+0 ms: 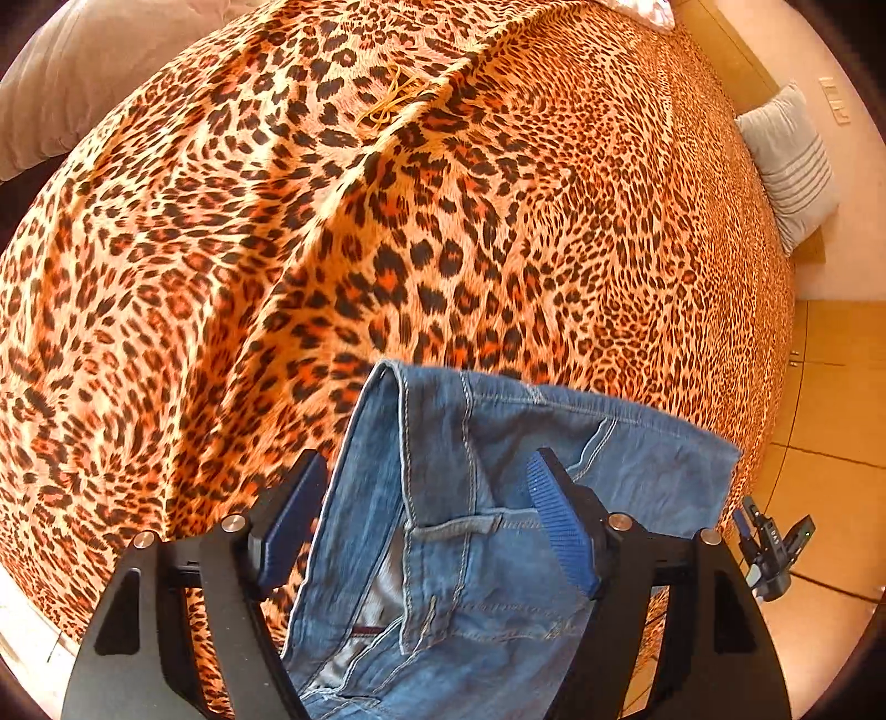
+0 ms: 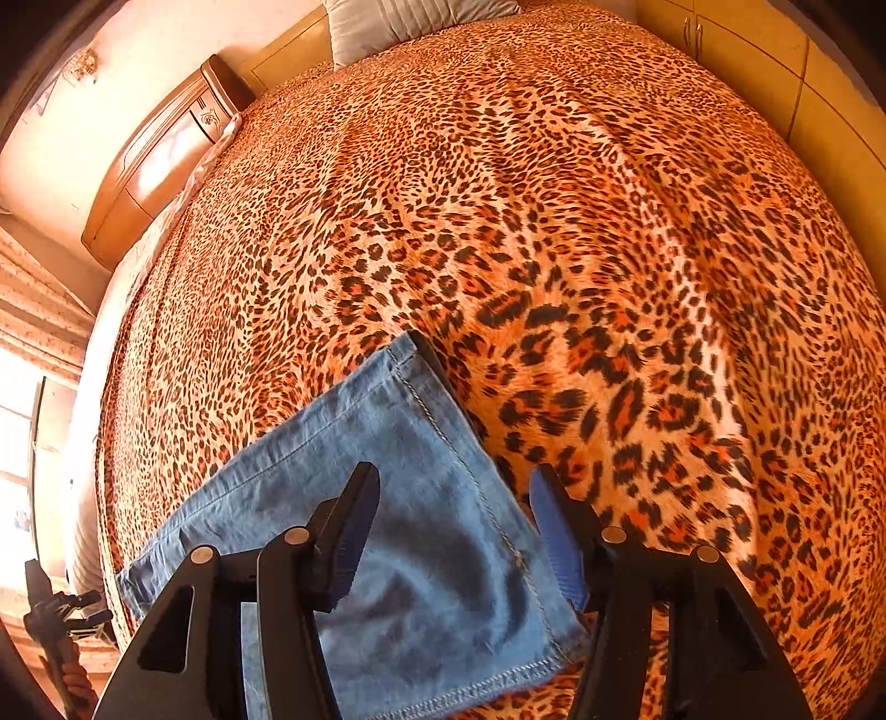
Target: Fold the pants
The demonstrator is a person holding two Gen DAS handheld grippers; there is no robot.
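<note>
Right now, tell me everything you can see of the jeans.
The jeans are light blue denim with pale topstitching, lying on the leopard-print bedspread. The waistband end, with belt loop and pale lining showing, sits between the open left tool. A hemmed leg end sits between the open right tool.

We see the light blue denim pants (image 1: 498, 498) lying on the leopard-print bedspread (image 1: 277, 277), waistband and belt loop showing at 1 end, stitched leg hem at the other.

jeans (image 1: 470, 543) cut off below, pillow (image 2: 398, 22) cropped at top
</note>
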